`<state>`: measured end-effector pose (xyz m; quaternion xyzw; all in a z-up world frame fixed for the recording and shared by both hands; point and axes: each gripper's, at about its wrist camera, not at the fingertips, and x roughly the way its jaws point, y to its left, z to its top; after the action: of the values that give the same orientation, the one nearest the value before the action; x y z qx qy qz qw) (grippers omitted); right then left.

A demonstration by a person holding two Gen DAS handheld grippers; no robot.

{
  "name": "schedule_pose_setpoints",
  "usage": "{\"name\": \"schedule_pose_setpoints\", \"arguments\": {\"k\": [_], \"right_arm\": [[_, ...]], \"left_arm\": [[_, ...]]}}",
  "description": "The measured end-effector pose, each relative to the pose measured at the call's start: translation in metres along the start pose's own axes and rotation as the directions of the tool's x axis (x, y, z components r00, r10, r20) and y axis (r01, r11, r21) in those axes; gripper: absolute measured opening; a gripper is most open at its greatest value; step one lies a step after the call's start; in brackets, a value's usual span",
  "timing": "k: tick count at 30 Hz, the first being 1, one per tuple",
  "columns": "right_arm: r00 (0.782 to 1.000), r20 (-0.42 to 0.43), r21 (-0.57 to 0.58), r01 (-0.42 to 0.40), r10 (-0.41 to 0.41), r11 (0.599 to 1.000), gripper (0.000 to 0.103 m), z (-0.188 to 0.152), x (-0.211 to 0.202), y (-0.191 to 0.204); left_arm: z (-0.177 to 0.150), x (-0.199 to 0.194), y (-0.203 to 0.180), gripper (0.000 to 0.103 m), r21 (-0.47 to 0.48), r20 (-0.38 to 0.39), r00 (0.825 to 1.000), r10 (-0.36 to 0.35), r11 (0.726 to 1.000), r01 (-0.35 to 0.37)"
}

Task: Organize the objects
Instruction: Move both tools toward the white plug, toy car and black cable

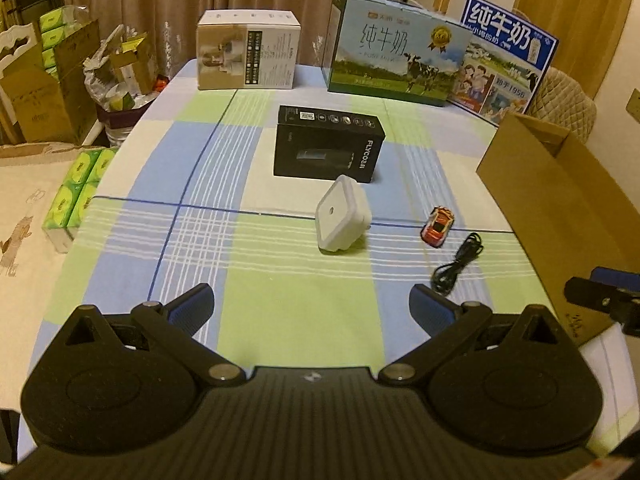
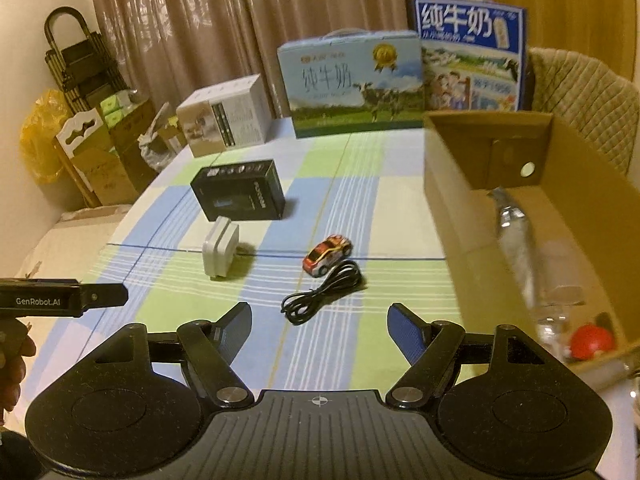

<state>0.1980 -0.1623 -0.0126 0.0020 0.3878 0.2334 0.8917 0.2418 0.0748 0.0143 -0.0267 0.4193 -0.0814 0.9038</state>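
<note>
On the checked tablecloth lie a white square plug adapter (image 1: 343, 215) (image 2: 220, 249), a red toy car (image 1: 438, 226) (image 2: 328, 255), a coiled black cable (image 1: 458, 265) (image 2: 325, 293) and a black box (image 1: 327, 144) (image 2: 239, 195). An open cardboard box (image 1: 560, 208) (image 2: 472, 216) stands at the right; a clear plastic bottle (image 2: 524, 264) and a red ball (image 2: 591, 341) lie inside it. My left gripper (image 1: 311, 307) is open over the near cloth, short of the adapter. My right gripper (image 2: 319, 322) is open, just short of the cable, nothing between its fingers.
A white carton (image 1: 249, 50) (image 2: 224, 120) and two milk cartons (image 1: 394, 48) (image 2: 352, 84) line the table's far edge. Green tissue packs (image 1: 78, 188) and cardboard boxes (image 1: 44, 92) sit off the left side. A padded chair (image 2: 580, 104) stands behind the open box.
</note>
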Motion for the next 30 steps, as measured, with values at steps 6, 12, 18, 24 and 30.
{"name": "schedule_pose_setpoints", "arguments": {"k": [6, 12, 18, 24, 30], "right_arm": [[0.998, -0.060, 0.028, -0.014, 0.015, 1.000, 0.054, -0.003, 0.055, -0.005], [0.995, -0.090, 0.073, -0.047, 0.053, 0.996, 0.050, -0.002, 0.100, -0.007], [0.988, -0.134, 0.191, -0.050, 0.076, 0.980, 0.050, 0.001, 0.138, -0.023], [0.990, -0.132, 0.161, -0.028, 0.050, 0.987, 0.050, 0.007, 0.151, -0.019], [0.992, -0.125, 0.061, 0.025, -0.017, 0.998, 0.030, 0.005, 0.158, -0.006]], "left_arm": [[0.007, 0.040, -0.002, 0.102, 0.028, -0.004, 1.000, -0.019, 0.999, 0.019], [0.013, 0.080, 0.004, 0.102, -0.001, 0.004, 0.999, -0.043, 0.999, 0.043], [0.017, 0.100, 0.013, 0.102, -0.026, 0.034, 0.998, -0.057, 0.998, 0.058], [0.019, 0.117, 0.012, 0.094, -0.015, 0.008, 0.997, -0.077, 0.997, 0.078], [0.019, 0.120, 0.010, 0.094, 0.014, 0.036, 0.994, -0.099, 0.995, 0.099]]}}
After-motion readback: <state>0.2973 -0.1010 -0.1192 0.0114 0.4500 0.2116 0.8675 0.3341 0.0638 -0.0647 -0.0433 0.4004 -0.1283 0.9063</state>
